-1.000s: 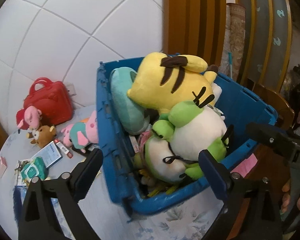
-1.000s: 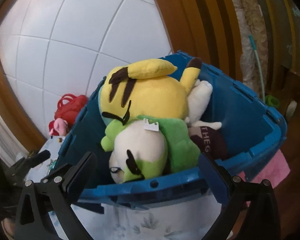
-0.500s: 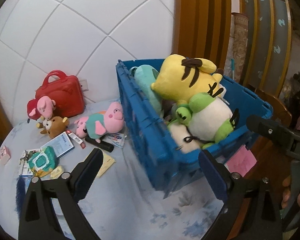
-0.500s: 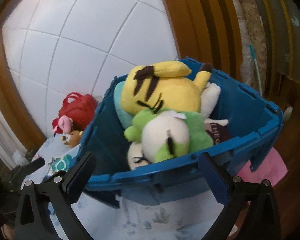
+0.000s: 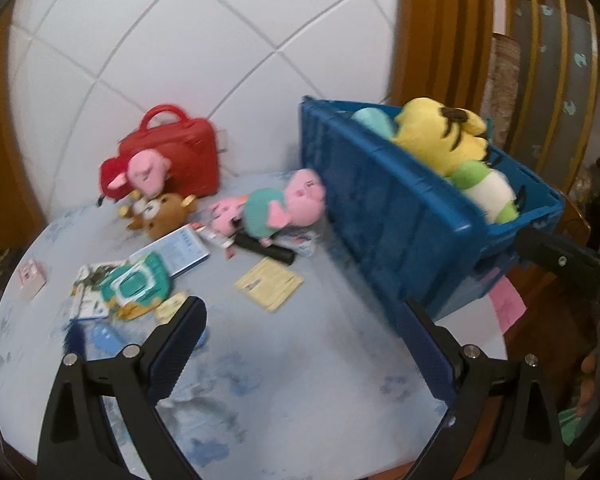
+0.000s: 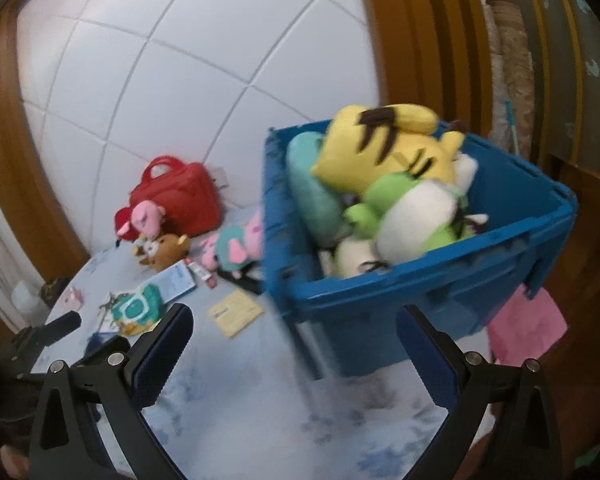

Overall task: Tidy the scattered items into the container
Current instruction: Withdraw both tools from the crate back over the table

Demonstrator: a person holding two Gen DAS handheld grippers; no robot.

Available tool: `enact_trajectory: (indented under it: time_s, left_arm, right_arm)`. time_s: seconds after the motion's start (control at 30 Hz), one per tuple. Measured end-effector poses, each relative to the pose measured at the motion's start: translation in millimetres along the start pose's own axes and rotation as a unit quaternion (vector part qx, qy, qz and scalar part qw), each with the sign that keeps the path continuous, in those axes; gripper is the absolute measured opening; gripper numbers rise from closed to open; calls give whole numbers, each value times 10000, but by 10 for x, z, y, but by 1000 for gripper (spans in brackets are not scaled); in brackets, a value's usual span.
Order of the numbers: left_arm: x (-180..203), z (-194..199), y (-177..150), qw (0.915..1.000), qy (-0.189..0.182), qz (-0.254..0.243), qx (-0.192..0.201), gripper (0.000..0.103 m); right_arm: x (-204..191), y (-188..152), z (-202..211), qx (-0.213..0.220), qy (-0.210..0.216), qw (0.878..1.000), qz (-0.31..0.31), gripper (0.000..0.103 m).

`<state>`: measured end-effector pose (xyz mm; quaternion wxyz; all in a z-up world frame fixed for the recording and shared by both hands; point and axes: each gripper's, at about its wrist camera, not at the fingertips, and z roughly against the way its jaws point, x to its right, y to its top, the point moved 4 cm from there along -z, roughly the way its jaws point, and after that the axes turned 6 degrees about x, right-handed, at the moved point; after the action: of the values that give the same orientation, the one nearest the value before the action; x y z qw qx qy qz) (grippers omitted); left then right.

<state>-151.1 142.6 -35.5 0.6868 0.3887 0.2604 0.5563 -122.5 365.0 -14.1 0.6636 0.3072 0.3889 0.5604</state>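
Note:
A blue crate (image 5: 396, 216) (image 6: 420, 300) stands on the right of the round table, filled with a yellow plush (image 5: 444, 140) (image 6: 384, 148), a green-and-white frog plush (image 5: 488, 188) (image 6: 412, 216) and a teal plush (image 6: 312, 196). Loose on the table to its left lie a pink pig plush (image 5: 284, 208) (image 6: 236, 248), a brown bear (image 5: 160, 212) (image 6: 164, 252), a wipes pack (image 5: 136, 288) (image 6: 136, 308), a booklet (image 5: 180, 250) and a yellow card (image 5: 268, 284) (image 6: 236, 312). My left gripper (image 5: 300, 352) and right gripper (image 6: 296, 352) are both open, empty, near the table's front.
A red bag (image 5: 176, 160) (image 6: 180, 200) with a pink plush (image 5: 148, 168) leans on the white tiled wall. A pink cloth (image 6: 528, 324) hangs past the crate on the right. The other gripper's black body (image 5: 572, 264) sits at the right edge. Bare tablecloth (image 5: 300, 380) lies ahead of the fingers.
Both grippers have pulled back and swung left from the crate. The crate now sits farther right in both views, and the scattered items on the table have come into view.

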Motion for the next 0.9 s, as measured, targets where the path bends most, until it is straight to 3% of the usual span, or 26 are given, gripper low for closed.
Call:
enact_trajectory:
  time_s: [0.23, 0.47, 0.7, 0.9]
  left_arm:
    - [-695, -12, -104, 9981, 453, 408, -105, 97]
    - [-1315, -148, -129, 9910, 1103, 714, -245, 97]
    - [-2073, -264, -378, 9734, 1803, 1313, -530, 97]
    - [-2751, -263, -705, 9577, 2194, 1668, -830, 97]
  right_arm:
    - [-600, -26, -248, -133, 253, 9993, 240, 103]
    - [-1143, 83, -752, -279, 893, 9941, 551, 103]
    - [-1567, -11, -1436, -677, 1473, 9844, 682, 103]
    - [-1962, -336, -2004, -1373, 1669, 9733, 776, 103]
